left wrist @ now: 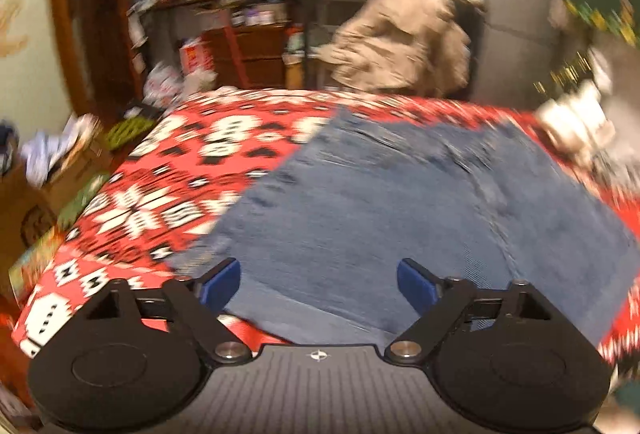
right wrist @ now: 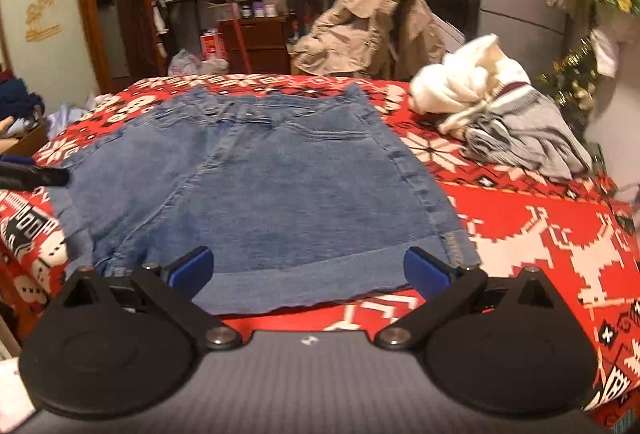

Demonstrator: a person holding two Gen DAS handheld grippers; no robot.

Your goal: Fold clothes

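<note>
Denim shorts (right wrist: 256,178) lie spread flat on my red-and-white patterned blanket (right wrist: 532,230), waistband toward the far edge, cuffed hems toward me. My right gripper (right wrist: 307,272) hangs just over the near hem, blue pads (right wrist: 424,272) spread wide on either side of the cuff, nothing pinched between them, the cloth lying loose below. Released, that one.

Over on the other side, my left gripper (left wrist: 319,284) is also spread apart, blue pads (left wrist: 416,284) clear of the fabric, hovering above the near corner of the shorts (left wrist: 400,202). That view is smeared with blur, but the denim shows plainly under the fingers, with the blanket (left wrist: 168,178) running off to the left. In the right wrist view a dark tip at the far left edge, by the shorts' side seam, looks like the left gripper, though I can't tell for sure.

To the right of the shorts, a heap of white and grey clothes (right wrist: 496,110) sits bunched on the blanket, well apart from the denim. Beyond the bed, a beige jacket (right wrist: 368,22) is slung over a chair before cluttered shelves.
</note>
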